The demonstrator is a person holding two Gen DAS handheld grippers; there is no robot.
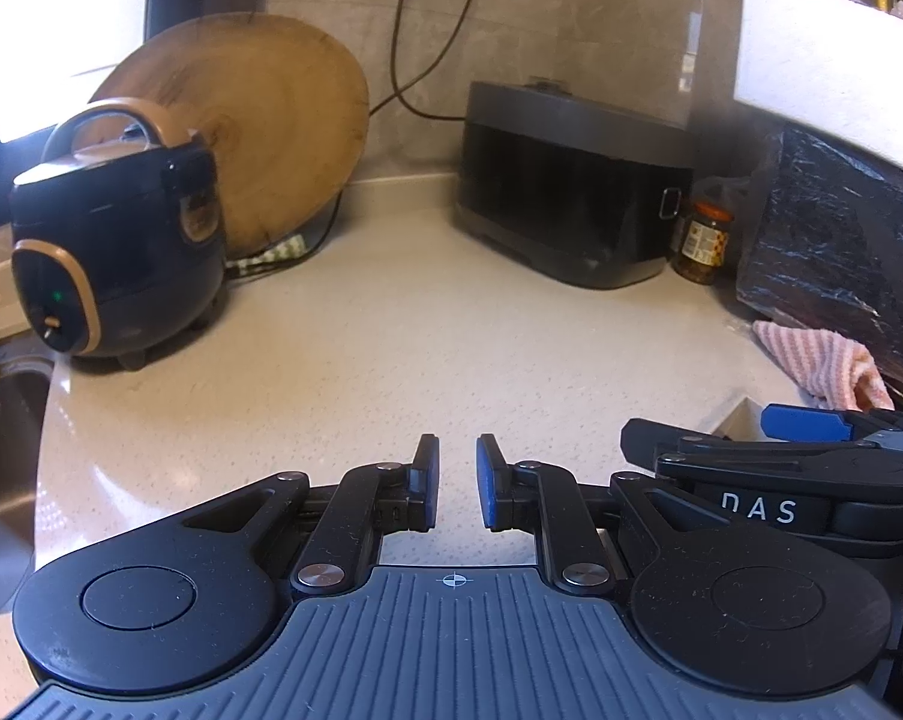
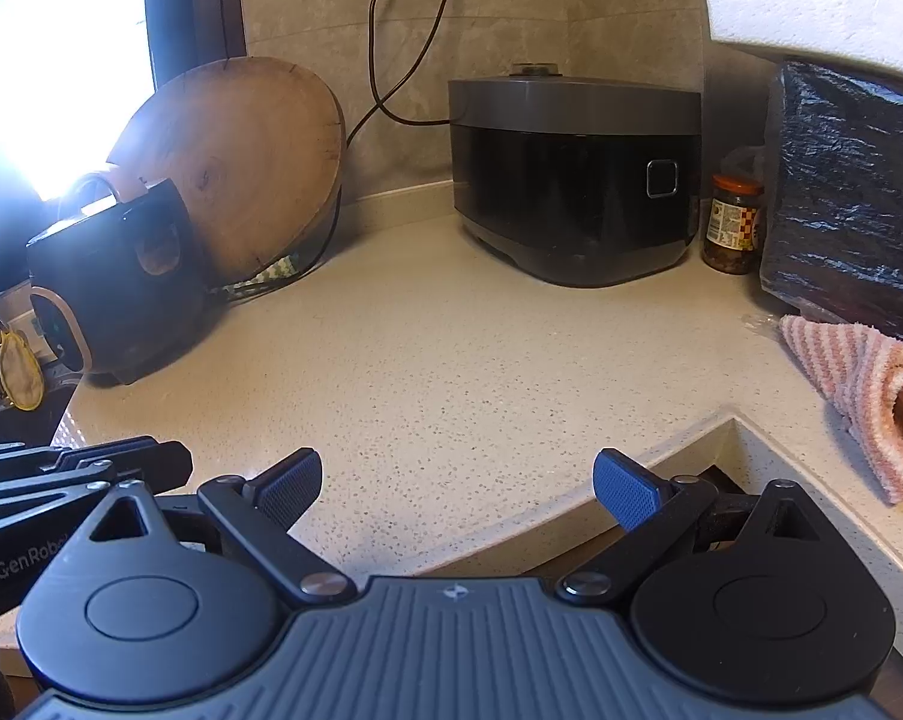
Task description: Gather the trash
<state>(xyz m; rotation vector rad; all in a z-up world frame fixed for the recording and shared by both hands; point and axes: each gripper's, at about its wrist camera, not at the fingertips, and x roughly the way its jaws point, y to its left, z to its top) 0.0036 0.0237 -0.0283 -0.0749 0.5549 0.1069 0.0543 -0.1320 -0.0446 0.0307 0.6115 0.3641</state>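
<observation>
**Both grippers idle, no trash in plain sight**

The left gripper (image 1: 457,480) holds its fingers narrow, a slim gap and nothing between them. The right gripper (image 2: 457,489) has its fingers spread wide, also empty. Both hover above the bare speckled desk (image 2: 451,360). No obvious trash shows; the striped cloth (image 2: 859,396) lies to the right, nearer the right gripper.

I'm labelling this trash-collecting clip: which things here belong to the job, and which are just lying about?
Job: left gripper and right gripper, both empty; crinkled black plastic bag, possibly for trash. No loose trash shows.

Lying about: dark blue rice cooker, round wooden chopping board, grey-lidded black cooker, orange-lidded glass jar, pink striped cloth.
</observation>
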